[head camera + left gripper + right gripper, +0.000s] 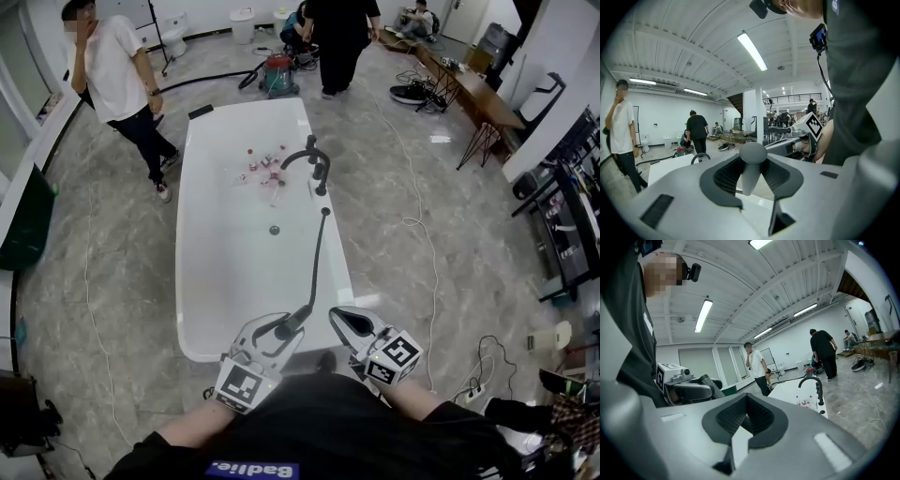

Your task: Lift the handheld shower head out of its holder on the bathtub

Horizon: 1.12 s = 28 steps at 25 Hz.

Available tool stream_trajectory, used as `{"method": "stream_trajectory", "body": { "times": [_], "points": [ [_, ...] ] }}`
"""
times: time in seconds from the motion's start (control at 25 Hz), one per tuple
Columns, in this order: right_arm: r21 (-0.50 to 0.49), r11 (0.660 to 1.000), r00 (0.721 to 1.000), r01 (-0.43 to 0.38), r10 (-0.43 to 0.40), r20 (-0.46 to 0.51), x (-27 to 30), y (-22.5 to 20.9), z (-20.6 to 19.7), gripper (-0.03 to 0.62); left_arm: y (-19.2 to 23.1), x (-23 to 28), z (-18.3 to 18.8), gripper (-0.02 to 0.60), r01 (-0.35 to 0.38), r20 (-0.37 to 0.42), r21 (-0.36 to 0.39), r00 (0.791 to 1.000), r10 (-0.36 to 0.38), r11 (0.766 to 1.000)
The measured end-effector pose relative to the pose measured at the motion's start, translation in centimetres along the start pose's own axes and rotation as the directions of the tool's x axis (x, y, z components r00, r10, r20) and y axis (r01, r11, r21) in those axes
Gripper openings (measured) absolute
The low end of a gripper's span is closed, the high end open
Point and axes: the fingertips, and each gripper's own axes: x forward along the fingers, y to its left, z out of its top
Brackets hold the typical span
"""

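Observation:
The shower head (289,325) is a dark wand; in the left gripper view its grey handle and rounded end (753,161) stand upright between the pads. My left gripper (279,332) (751,178) is shut on it at the near end of the white bathtub (216,281). Its black hose (316,262) runs from the wand up to the tub's right rim near the black faucet (315,161). My right gripper (345,321) (744,422) hovers just right of the wand, shut, with nothing in it. The holder itself I cannot make out.
Small bottles (263,167) lie in the tub near the drain (274,229). A person in a white shirt (120,75) stands left of the tub, another in black (339,37) beyond it by a red vacuum (278,75). Cables (412,220) cross the floor on the right.

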Motion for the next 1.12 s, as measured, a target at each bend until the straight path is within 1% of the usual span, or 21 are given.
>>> {"method": "stream_trajectory", "body": {
  "times": [0.4, 0.84, 1.0, 1.12],
  "points": [
    [0.001, 1.000, 1.000, 0.002, -0.002, 0.000, 0.0, -0.6, 0.1, -0.008, -0.5, 1.0, 0.4, 0.137, 0.022, 0.004, 0.005, 1.000, -0.022, 1.000],
    [-0.003, 1.000, 1.000, 0.014, -0.014, 0.006, -0.3, -0.9, 0.6, -0.008, -0.7, 1.4, 0.6, 0.137, 0.030, 0.004, 0.011, 1.000, -0.030, 0.999],
    [-0.004, 1.000, 1.000, 0.014, -0.014, 0.011, -0.5, -0.8, 0.4, -0.008, -1.0, 1.4, 0.9, 0.137, 0.038, 0.011, 0.025, 0.999, -0.039, 0.999],
    [-0.002, 1.000, 1.000, 0.016, -0.016, 0.010, -0.6, -0.8, 0.3, -0.008, -1.1, 1.4, 0.4, 0.138, 0.036, 0.009, 0.014, 0.999, -0.036, 0.999]
  ]
}}
